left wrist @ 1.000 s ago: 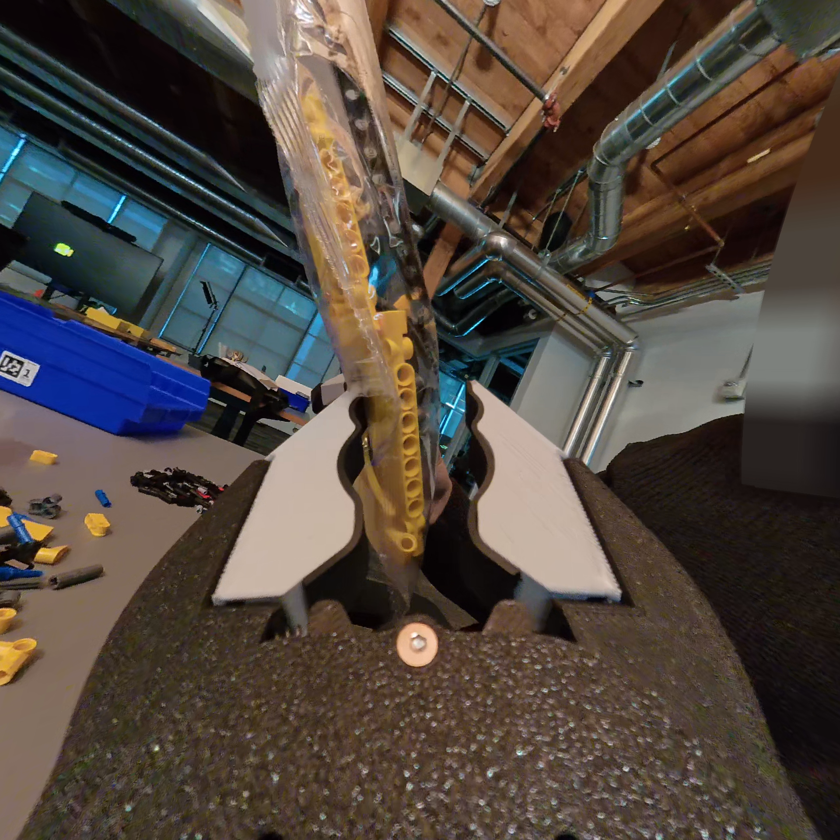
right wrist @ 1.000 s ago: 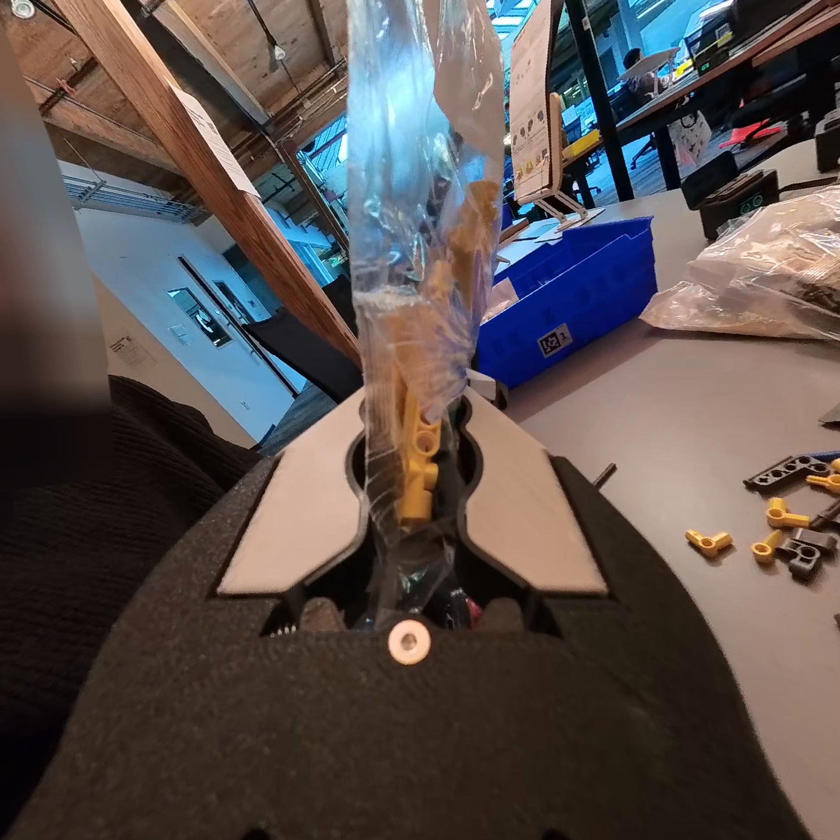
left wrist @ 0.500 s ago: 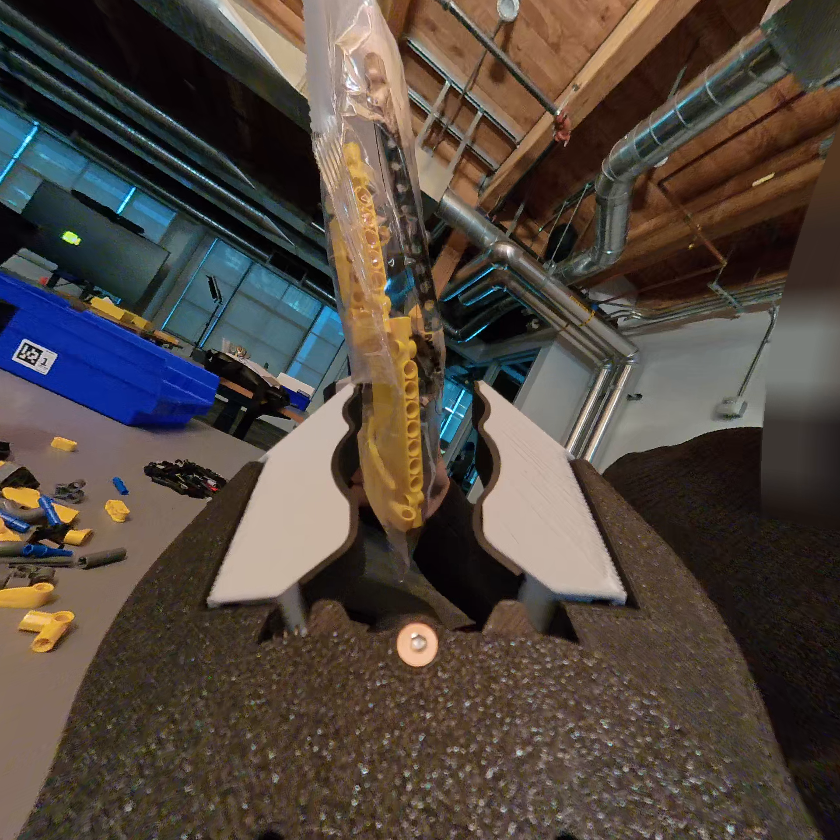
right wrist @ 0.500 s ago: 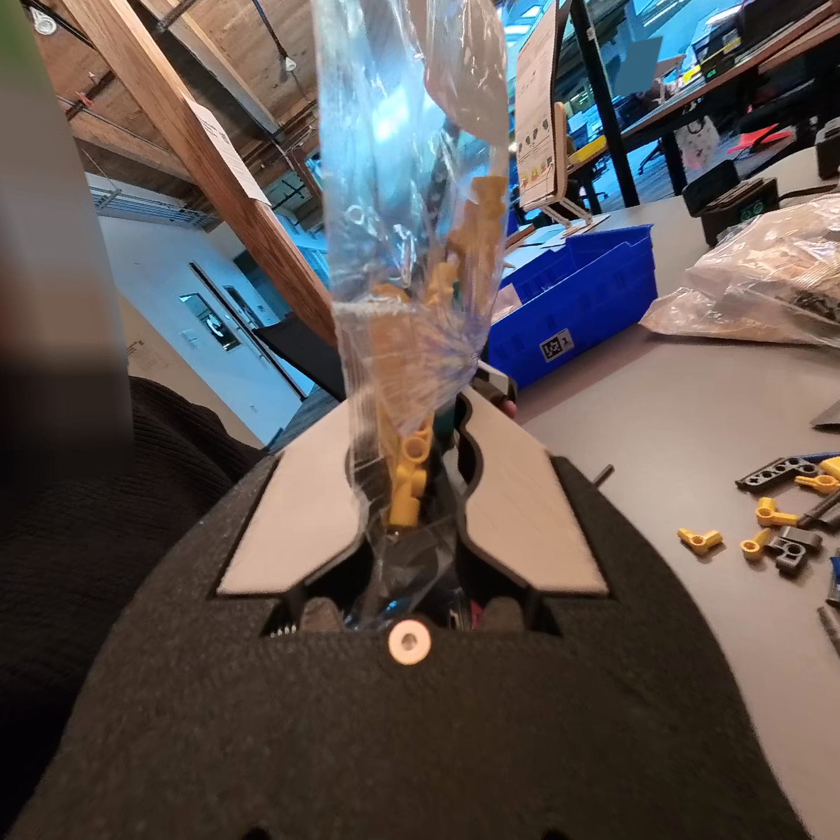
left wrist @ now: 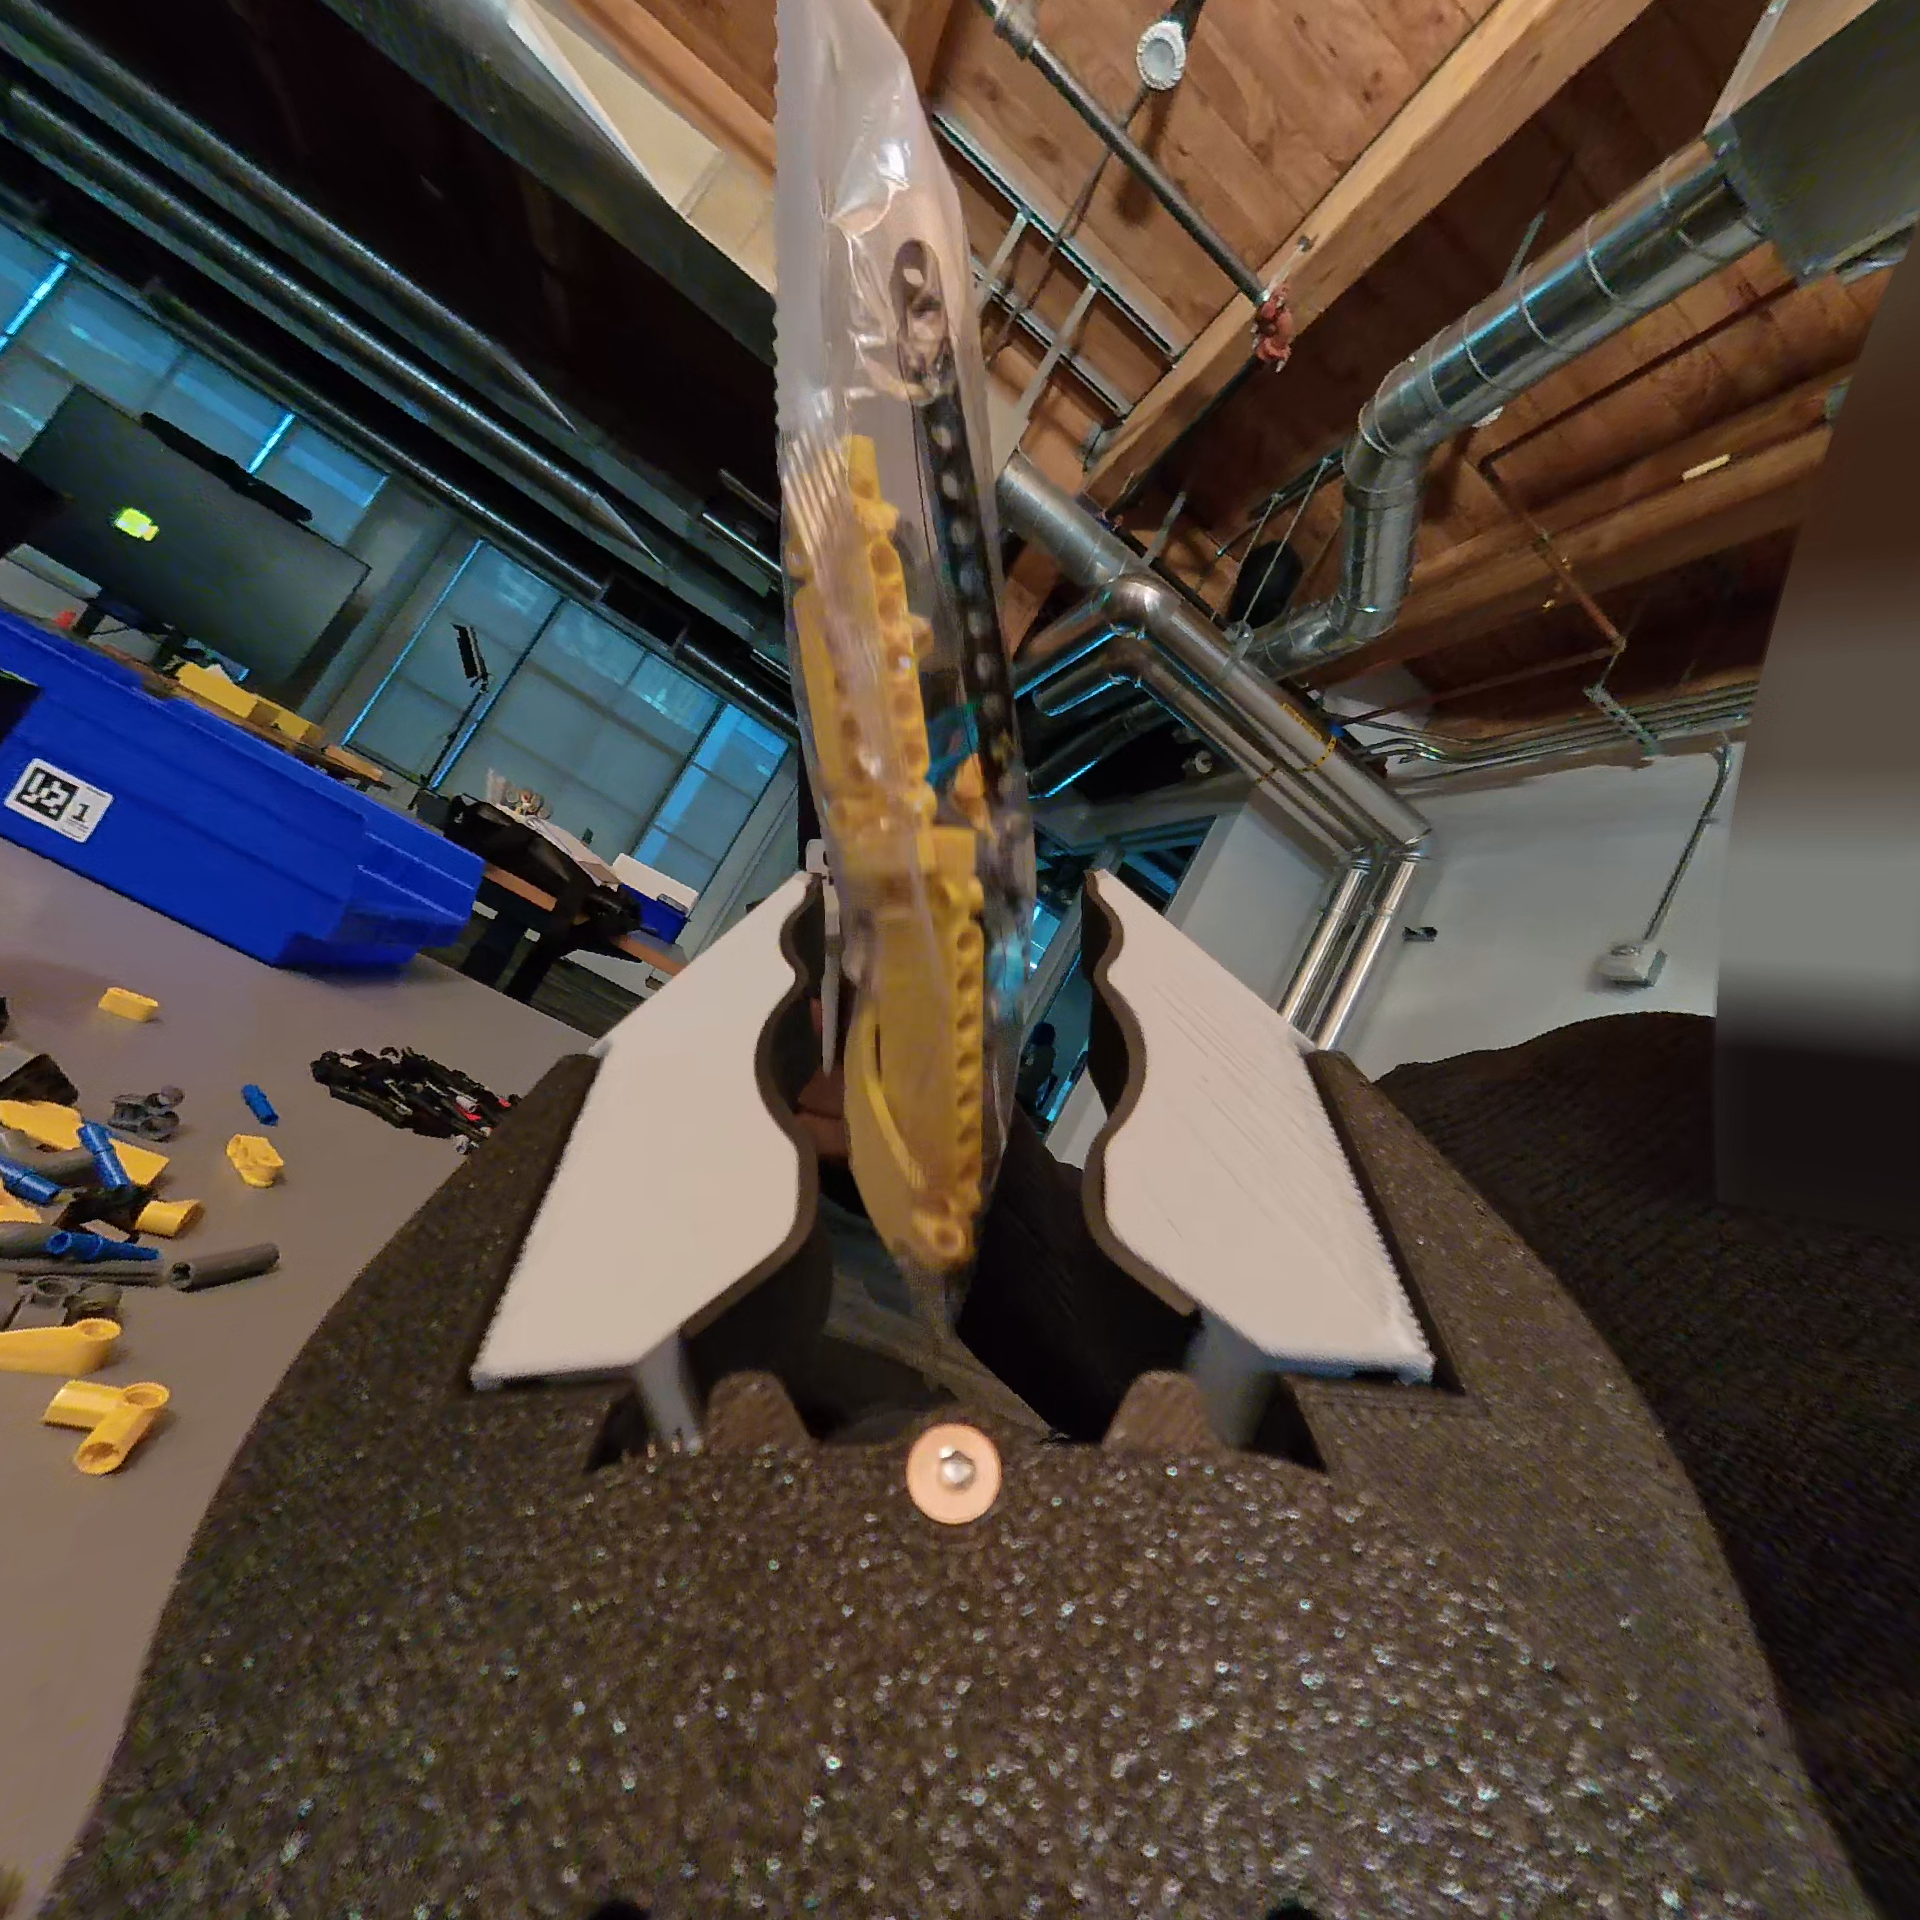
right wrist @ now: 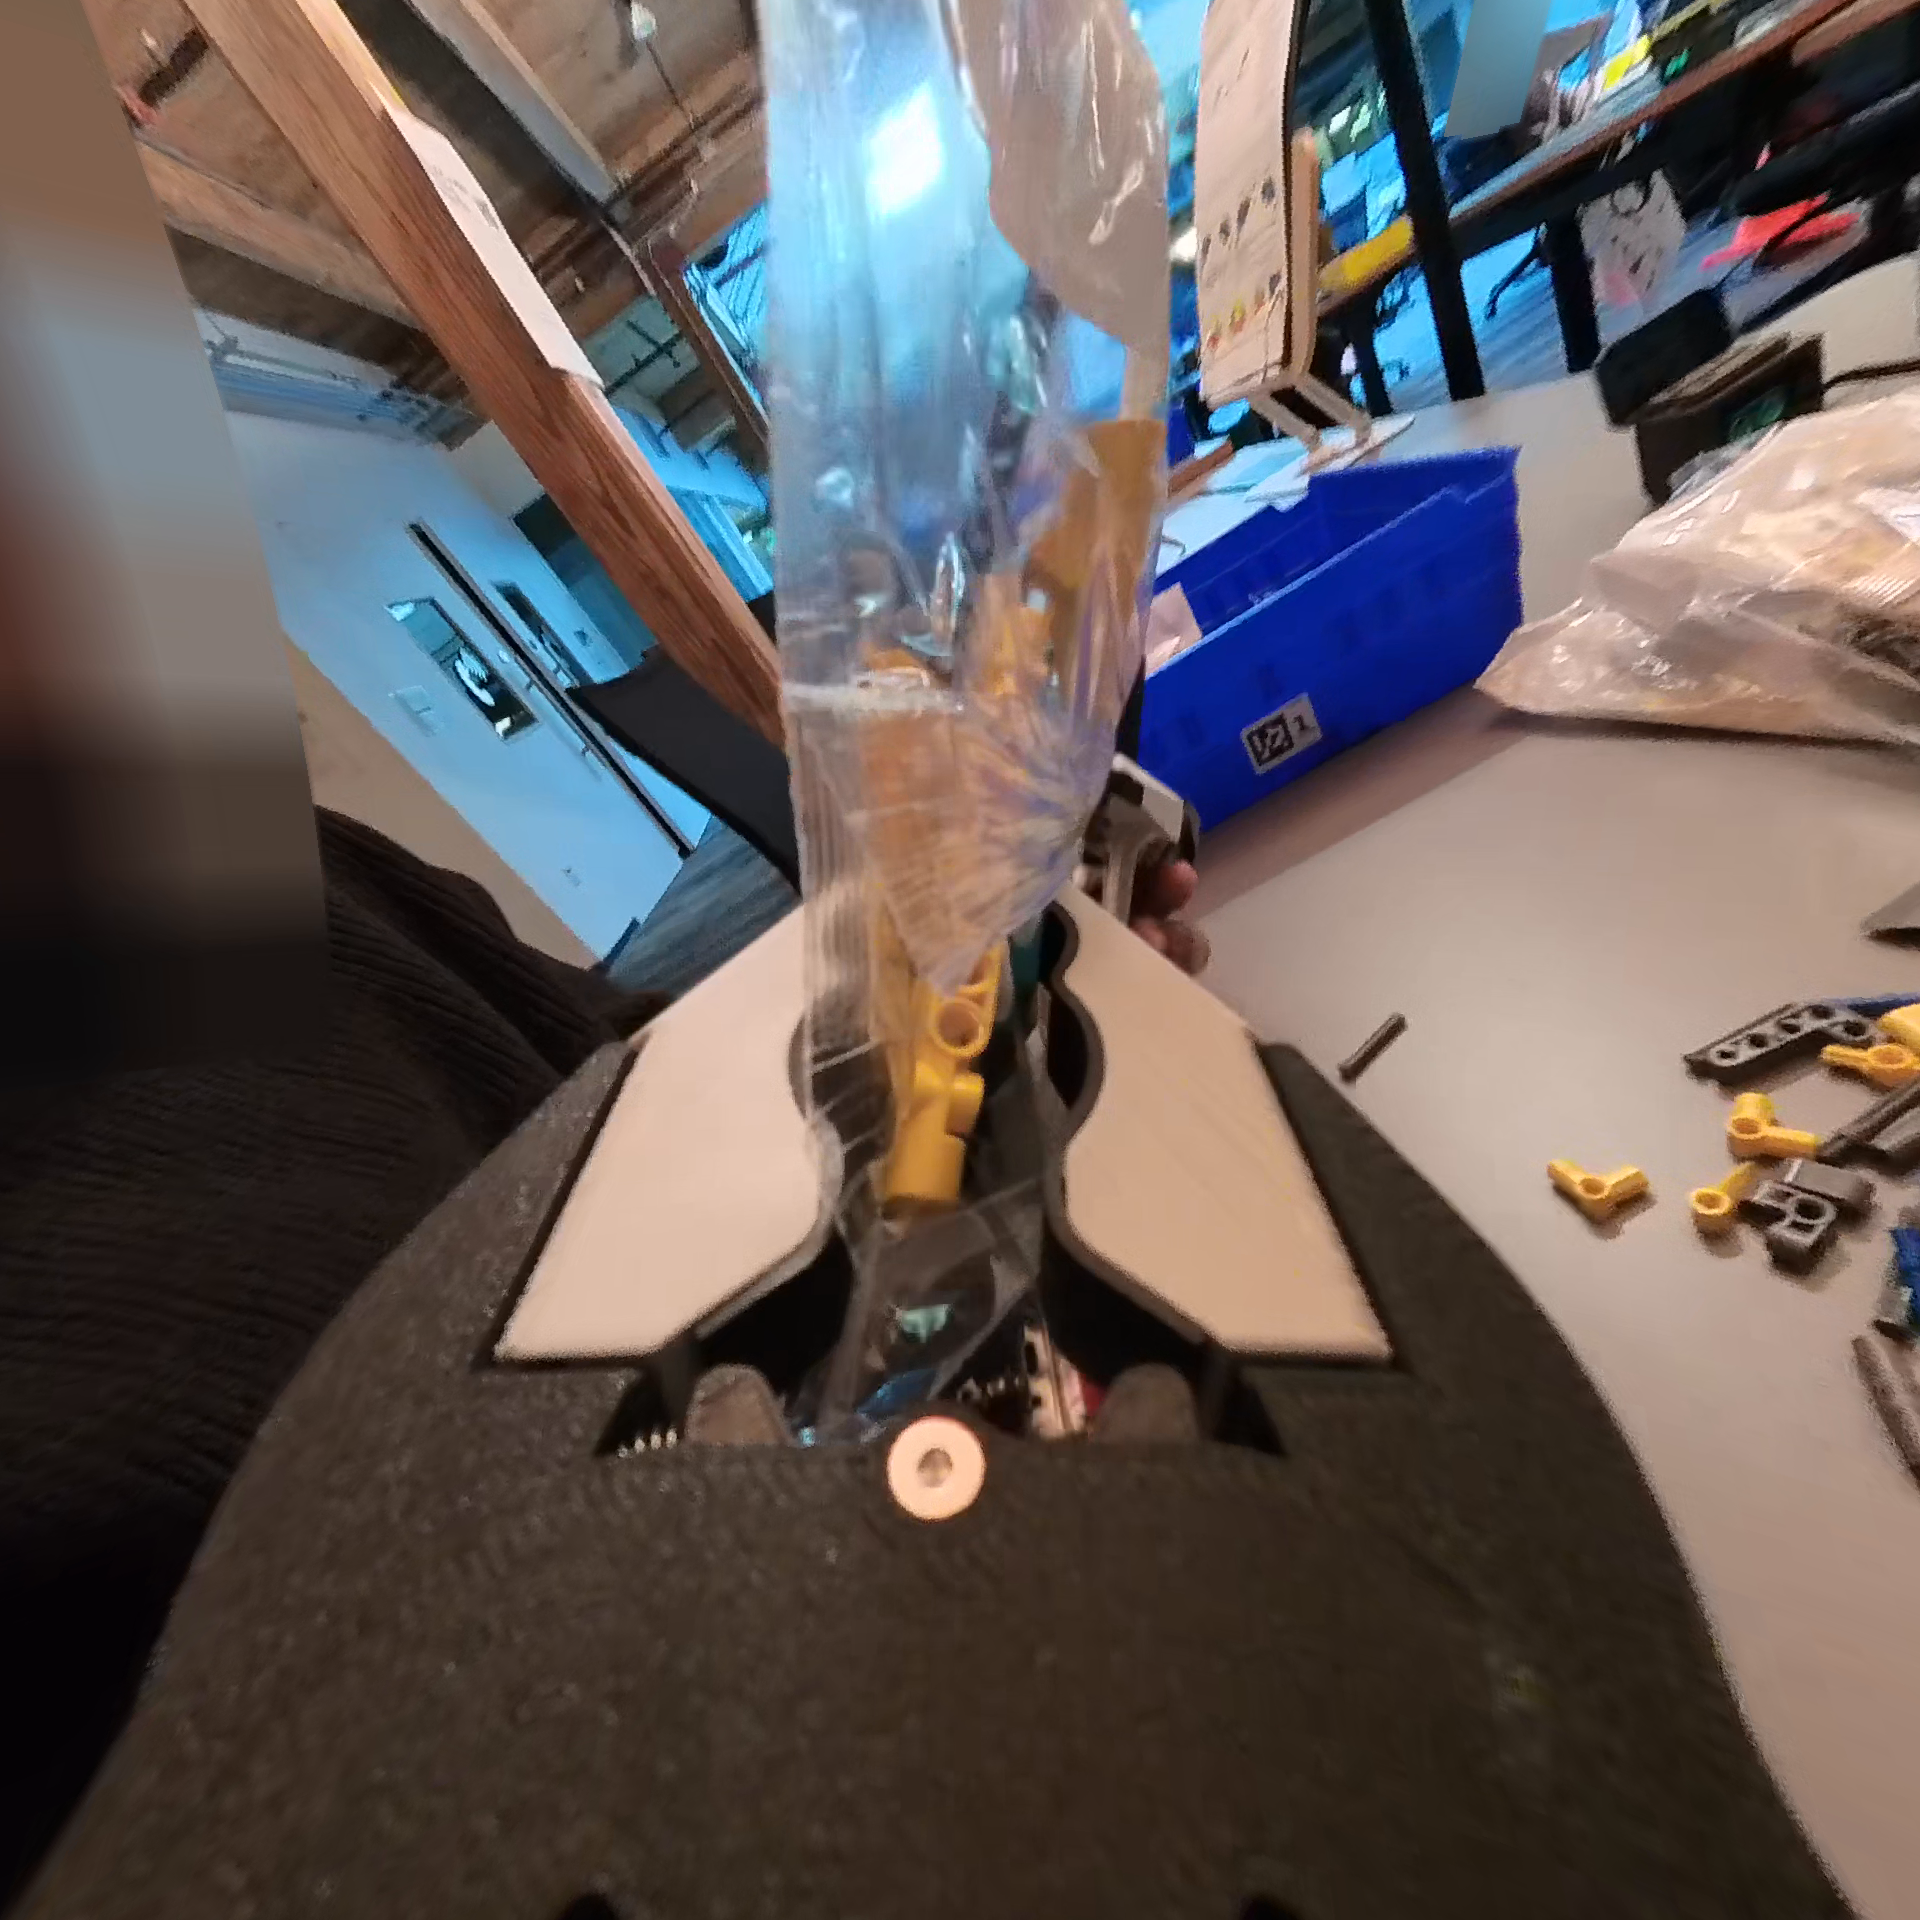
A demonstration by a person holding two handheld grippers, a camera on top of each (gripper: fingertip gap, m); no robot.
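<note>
right claw [right wrist: 940, 925] pinches a clear bag of yellow beams [right wrist: 935, 623] — left claw [left wrist: 945, 894] gapes open around it, loose pieces [left wrist: 104, 1174] strewn over the tabletop [right wrist: 1507, 935].

Grey tabletop [left wrist: 312, 1039], matte and flat. On it, in the left wrist view: blue plastic bin [left wrist: 239, 831] with a square marker sticker, at the far edge; heap of small black parts [left wrist: 410, 1081] near the middle; scattered yellow, blue and grey building-toy connectors [left wrist: 104, 1195] at the left. In the right wrist view: same tabletop [right wrist: 1455, 935], bearing a blue bin [right wrist: 1351, 613], a clear bag of parts [right wrist: 1766, 582], a short black pin [right wrist: 1371, 1044], yellow angle connectors [right wrist: 1595, 1184] and dark grey beams [right wrist: 1787, 1034].
</note>
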